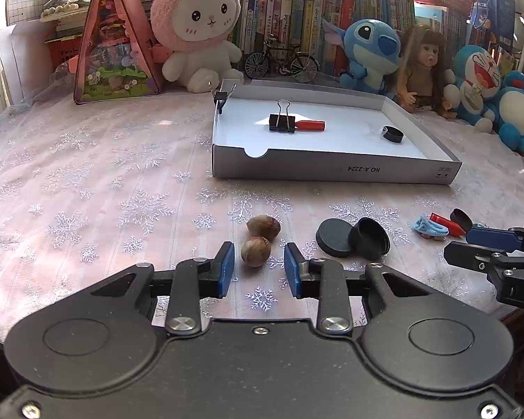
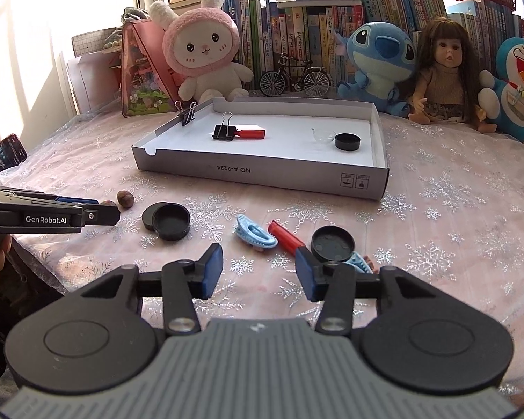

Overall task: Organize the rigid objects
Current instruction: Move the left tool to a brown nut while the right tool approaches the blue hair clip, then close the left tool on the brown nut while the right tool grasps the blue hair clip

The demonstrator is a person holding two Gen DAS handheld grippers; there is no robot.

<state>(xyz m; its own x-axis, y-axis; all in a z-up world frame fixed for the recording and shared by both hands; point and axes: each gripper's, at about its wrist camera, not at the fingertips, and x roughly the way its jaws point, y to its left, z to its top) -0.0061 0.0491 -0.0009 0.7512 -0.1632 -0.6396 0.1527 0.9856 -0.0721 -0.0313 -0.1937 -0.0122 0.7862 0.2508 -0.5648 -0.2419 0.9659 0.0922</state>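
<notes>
- The shallow white cardboard box (image 1: 332,171) bears "NO.A-2224" on its near wall, printed upside down from both cameras, with two small handling pictograms at that wall's right end.
- "GenRobot.AI" reads in white along the side of the left gripper (image 2: 101,211) in the right wrist view; in the left wrist view the right gripper's (image 1: 485,241) body shows only the letters "DA" at the frame edge.
- The book spines behind carry print too small to make out.
- Left gripper (image 1: 258,262): blue fingers apart, holding nothing. A brown nut (image 1: 255,251) lies between the fingertips, touching neither; a second nut (image 1: 263,227) sits just beyond it.
- To the right of the left fingers, two black round lids (image 1: 353,238) lie overlapping.
- Right gripper (image 2: 258,269): fingers spread wide, empty. Ahead of them lie a light blue hair claw (image 2: 255,235) and a red tube (image 2: 285,237); another black lid (image 2: 333,244) sits just at the right fingertip, over a second blue clip (image 2: 358,262).
- Inside the box, well beyond both pairs of fingers: a black binder clip (image 1: 282,122) touching a red cylinder (image 1: 311,125), a black cap (image 1: 392,134) and a small clear dish (image 2: 320,136). Another binder clip (image 1: 220,97) grips the box's far left corner.
- The table wears a pink cloth (image 1: 104,174) with silvery snowflakes, sunlit from a window at left.
- Along the back: a pink bunny plush (image 1: 199,28), a blue Stitch plush (image 1: 370,56), a doll (image 1: 424,66), a Doraemon plush (image 1: 482,80), a miniature bicycle (image 1: 281,63), a pink triangular toy case (image 1: 111,45) and rows of books (image 1: 307,10).
</notes>
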